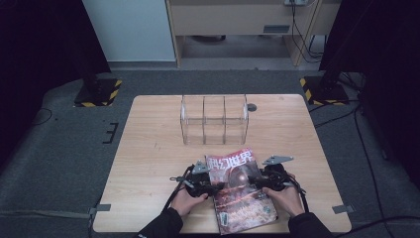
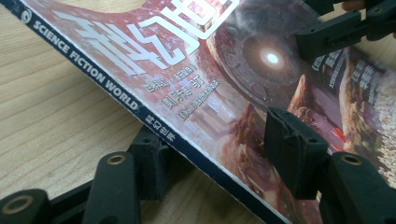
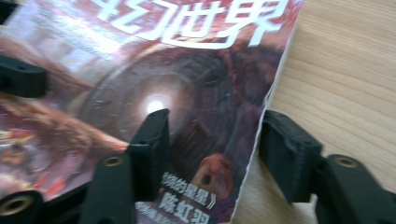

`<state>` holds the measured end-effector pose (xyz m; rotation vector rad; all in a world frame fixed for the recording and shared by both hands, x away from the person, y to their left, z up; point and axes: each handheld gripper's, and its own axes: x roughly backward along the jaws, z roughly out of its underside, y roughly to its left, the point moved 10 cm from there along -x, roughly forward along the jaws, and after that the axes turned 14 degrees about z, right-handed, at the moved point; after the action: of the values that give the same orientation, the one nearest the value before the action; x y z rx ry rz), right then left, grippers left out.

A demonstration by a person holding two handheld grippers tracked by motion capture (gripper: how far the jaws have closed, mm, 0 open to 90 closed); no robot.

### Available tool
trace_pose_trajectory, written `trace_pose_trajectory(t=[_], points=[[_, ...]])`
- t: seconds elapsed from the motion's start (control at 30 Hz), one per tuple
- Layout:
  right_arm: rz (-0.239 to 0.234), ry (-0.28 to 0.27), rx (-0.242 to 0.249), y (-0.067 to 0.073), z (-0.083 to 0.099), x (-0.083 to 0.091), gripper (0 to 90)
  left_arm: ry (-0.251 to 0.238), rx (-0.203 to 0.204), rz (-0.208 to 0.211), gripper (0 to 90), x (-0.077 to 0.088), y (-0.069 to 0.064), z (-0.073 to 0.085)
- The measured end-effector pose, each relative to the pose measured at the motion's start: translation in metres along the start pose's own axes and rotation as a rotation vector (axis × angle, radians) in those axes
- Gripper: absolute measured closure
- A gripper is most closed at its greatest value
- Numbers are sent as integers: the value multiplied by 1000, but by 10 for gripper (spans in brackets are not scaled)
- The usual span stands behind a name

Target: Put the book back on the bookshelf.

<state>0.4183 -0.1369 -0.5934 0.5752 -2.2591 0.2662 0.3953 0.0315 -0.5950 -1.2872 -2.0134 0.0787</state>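
Magazine [image 1: 241, 191] lies cover-up at the table's [image 1: 148, 148] 6 o'clock edge, well short of the clear acrylic organizer [image 1: 214, 120] at 12. Left gripper [image 1: 205, 184] at the magazine's 9 o'clock straddles the spine edge, one jaw over the cover and one under, gap visible, not pinching. Right gripper [image 1: 260, 181] at 3 o'clock straddles the page edge, jaws spread, no clamp.

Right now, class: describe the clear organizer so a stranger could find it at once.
On the wooden table, look to the far middle. The clear organizer stands there, beyond the magazine; unlike that flat, colourful magazine, it is upright, see-through and split into three compartments.
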Motion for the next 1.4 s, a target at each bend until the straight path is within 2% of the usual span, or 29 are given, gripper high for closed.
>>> trace_pose_trajectory(t=[0.07,0.3,0.4,0.47,0.83,1.17,1.4], points=[[17,-5,0,-2,1,-2,414,-1,8,3,436,0,0,0],[26,-7,-7,-4,2,-4,355,1,19,5,448,1,0,0],[1,-19,-4,3,1,-4,349,2,26,16,481,0,-1,0],[20,-19,16,5,1,-5,343,4,27,18,483,0,-1,0],[2,-49,0,5,-2,-3,420,23,38,25,504,0,-2,-1],[1,-59,8,5,-4,-3,427,23,53,21,519,-7,-2,-6],[-1,-65,9,5,-4,-3,428,15,97,28,576,-9,-1,-9]])
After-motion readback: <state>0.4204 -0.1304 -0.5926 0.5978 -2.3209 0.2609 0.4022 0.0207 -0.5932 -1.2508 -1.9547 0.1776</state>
